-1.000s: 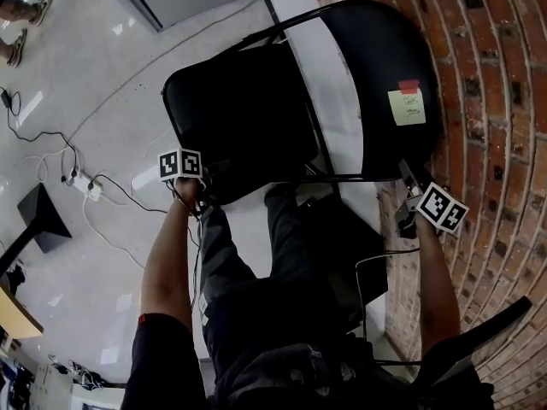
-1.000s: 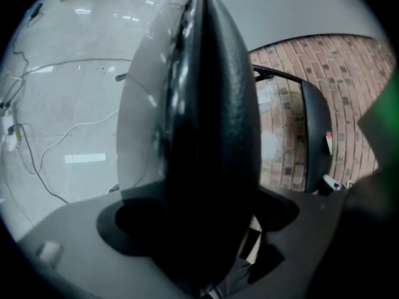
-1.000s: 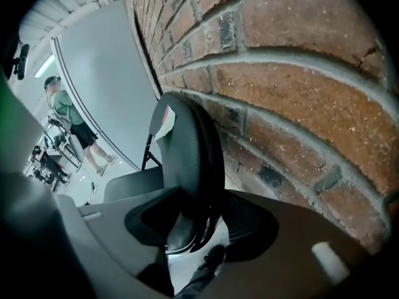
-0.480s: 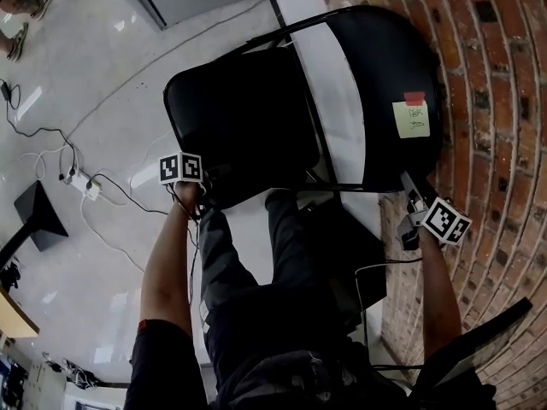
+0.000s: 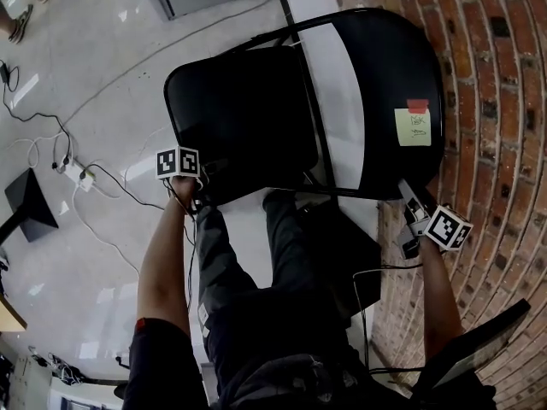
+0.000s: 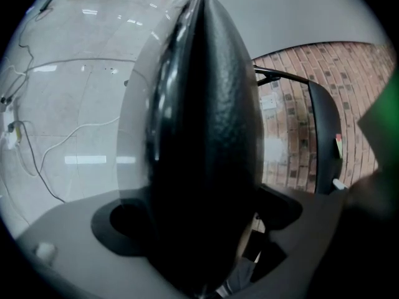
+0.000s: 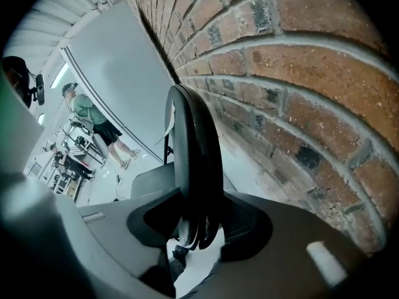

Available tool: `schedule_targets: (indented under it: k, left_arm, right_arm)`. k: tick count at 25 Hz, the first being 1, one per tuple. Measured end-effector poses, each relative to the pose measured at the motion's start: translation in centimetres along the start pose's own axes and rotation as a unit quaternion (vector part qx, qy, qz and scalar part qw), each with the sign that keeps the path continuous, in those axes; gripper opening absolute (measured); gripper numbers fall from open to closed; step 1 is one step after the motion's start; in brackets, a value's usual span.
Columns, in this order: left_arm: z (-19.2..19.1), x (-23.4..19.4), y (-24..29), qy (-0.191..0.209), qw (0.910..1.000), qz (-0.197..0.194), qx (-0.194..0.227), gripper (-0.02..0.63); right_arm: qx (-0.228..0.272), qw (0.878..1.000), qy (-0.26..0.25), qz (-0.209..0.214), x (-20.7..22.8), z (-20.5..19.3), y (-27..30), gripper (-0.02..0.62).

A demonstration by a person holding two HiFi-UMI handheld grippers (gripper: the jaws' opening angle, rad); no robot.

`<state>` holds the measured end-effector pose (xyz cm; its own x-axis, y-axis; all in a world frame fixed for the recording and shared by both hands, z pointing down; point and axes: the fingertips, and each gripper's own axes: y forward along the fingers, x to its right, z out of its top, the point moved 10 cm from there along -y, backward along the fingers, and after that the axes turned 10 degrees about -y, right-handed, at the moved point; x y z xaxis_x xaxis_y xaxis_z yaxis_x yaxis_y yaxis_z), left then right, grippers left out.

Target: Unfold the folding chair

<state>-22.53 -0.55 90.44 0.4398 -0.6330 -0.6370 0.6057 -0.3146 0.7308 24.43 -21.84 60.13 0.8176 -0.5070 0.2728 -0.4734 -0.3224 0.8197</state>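
Under me is a pale, glossy floor [image 5: 102, 84] streaked with bright reflections, and my own legs [image 5: 231, 263] stand on it near the foot of the brick wall [image 5: 504, 101] at my right. The black folding chair [image 5: 248, 118] stands on it in front of me, close to that wall, with a strip of floor showing between its seat and its back. Off to my left, thin cables [image 5: 124, 192] trail across it to a white power strip [image 5: 83, 176]. A flat black stand base [image 5: 26, 203] lies near them, and another person's sandalled feet [image 5: 24, 17] show at the far corner.
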Motion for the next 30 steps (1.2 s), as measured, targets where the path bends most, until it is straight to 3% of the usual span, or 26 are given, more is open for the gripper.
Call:
schedule_targets:
  k: [7, 16, 21, 30]
  left_arm:
    - [0.1, -6.4, 0.1, 0.003, 0.9999, -0.015, 0.004, 0.532]
    - [0.6, -8.8, -0.4, 0.005, 0.9998, -0.015, 0.012, 0.548]
    - [0.4, -9.4, -0.5, 0.008, 0.9997, -0.021, 0.014, 0.551]
    - [0.9, -9.9, -1.1, 0.011, 0.9995, -0.021, 0.020, 0.546]
  right_arm:
    - [-0.012, 1.000, -0.008, 0.023, -4.5, -3.2, 2.5, 0.163]
    - [-0.025, 0.998, -0.046, 0.041, -8.7, -3.3, 2.5, 0.146]
    - [-0.048, 0.995, -0.041, 0.072, -9.6, -3.1, 2.4, 0.167]
    - [-0.051, 0.996, -0.033, 0.069, -10.1, -3.2, 4.2, 0.163]
